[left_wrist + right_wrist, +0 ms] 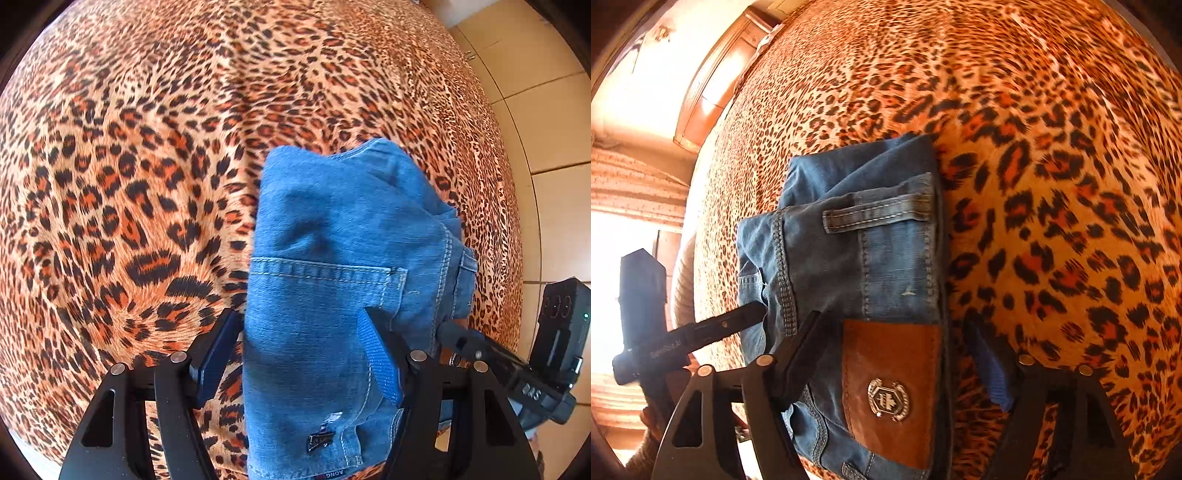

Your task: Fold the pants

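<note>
The blue jeans [332,280] lie folded into a compact bundle on the leopard-print bedspread [129,166]. In the left wrist view the back pocket faces up and the denim lies between the fingers of my left gripper [295,350], whose jaws stand wide apart. In the right wrist view the jeans [857,266] show the waistband, a belt loop and a brown leather patch [892,391]. My right gripper [897,354] is open, its jaws straddling the waistband end. The left gripper's finger [713,326] touches the bundle's left side.
The bedspread [1052,184] covers the whole bed. A tiled floor [554,147] lies past the bed's right edge. A wooden cabinet [713,85] and a bright window are at the left of the right wrist view. The right gripper's body [517,362] shows at lower right.
</note>
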{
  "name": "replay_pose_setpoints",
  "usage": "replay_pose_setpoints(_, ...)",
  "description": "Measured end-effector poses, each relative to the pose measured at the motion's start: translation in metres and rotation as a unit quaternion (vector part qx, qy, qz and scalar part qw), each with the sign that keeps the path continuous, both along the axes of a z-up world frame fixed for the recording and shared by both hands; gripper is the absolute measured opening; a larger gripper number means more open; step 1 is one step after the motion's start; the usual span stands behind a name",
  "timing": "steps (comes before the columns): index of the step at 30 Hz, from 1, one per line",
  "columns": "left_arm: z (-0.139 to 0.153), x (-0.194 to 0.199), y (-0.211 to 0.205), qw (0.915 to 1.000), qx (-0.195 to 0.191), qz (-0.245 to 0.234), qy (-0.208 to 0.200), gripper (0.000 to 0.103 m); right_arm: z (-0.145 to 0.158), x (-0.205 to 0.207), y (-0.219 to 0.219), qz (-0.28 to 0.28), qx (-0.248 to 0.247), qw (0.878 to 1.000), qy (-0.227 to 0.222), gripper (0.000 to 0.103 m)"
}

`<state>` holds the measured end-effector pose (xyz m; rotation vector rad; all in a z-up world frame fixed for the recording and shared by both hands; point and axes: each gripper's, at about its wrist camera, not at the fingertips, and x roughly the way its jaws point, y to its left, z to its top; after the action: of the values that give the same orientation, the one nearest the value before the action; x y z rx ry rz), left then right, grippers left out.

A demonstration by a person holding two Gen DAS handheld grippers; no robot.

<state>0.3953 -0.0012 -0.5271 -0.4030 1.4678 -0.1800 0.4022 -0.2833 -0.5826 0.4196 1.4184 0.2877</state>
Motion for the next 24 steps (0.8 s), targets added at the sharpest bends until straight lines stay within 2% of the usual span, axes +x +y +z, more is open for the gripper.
replay_pose_setpoints(5,0.007,-0.005,-0.017,0.9994,0.023,-0.02,-0.019,0.066,0.006,-0.008,0.011,0.034,-0.02,0.999,-0.007,0.08)
replay_pose_setpoints(10,0.009,-0.014,-0.021,0.9994,0.028,-0.014,-0.018,0.067,-0.01,-0.007,0.011,0.012,-0.013,1.0,0.011,0.08)
replay_pose_setpoints(12,0.009,-0.016,-0.025,0.9992,0.03,-0.014,-0.021,0.066,-0.008,-0.006,0.011,0.0,-0.001,1.0,0.004,0.08)
replay_pose_setpoints(13,0.008,-0.013,-0.025,0.9991,0.032,-0.017,-0.022,0.061,-0.01,-0.006,0.012,0.0,0.004,1.0,-0.001,0.079)
replay_pose_setpoints(14,0.009,-0.014,-0.027,0.999,0.033,-0.019,-0.022,0.056,-0.008,-0.007,0.014,0.003,0.0,1.0,-0.005,0.076)
replay_pose_setpoints(16,0.017,-0.018,-0.026,0.9992,0.032,-0.013,-0.023,0.032,-0.002,-0.008,0.026,0.03,-0.021,0.999,-0.024,0.059)
replay_pose_setpoints(17,0.021,-0.019,-0.023,0.9995,0.019,-0.007,-0.022,0.029,0.007,-0.012,0.034,0.053,-0.046,0.997,-0.044,0.053)
replay_pose_setpoints(18,0.03,-0.024,-0.017,0.9997,-0.007,0.002,-0.024,0.027,0.015,-0.015,0.039,0.066,-0.06,0.994,-0.059,0.039)
replay_pose_setpoints(19,0.036,-0.026,-0.013,0.9994,-0.021,0.009,-0.024,0.026,0.029,-0.02,0.041,0.075,-0.064,0.992,-0.08,0.034)
replay_pose_setpoints(22,0.056,-0.026,-0.002,0.9976,-0.055,0.028,-0.031,0.026,0.053,-0.027,0.043,0.076,-0.059,0.989,-0.111,0.034)
replay_pose_setpoints(24,0.073,-0.016,0.002,0.9965,-0.048,0.036,-0.058,0.026,0.068,-0.019,0.046,0.071,-0.051,0.988,-0.125,0.035)
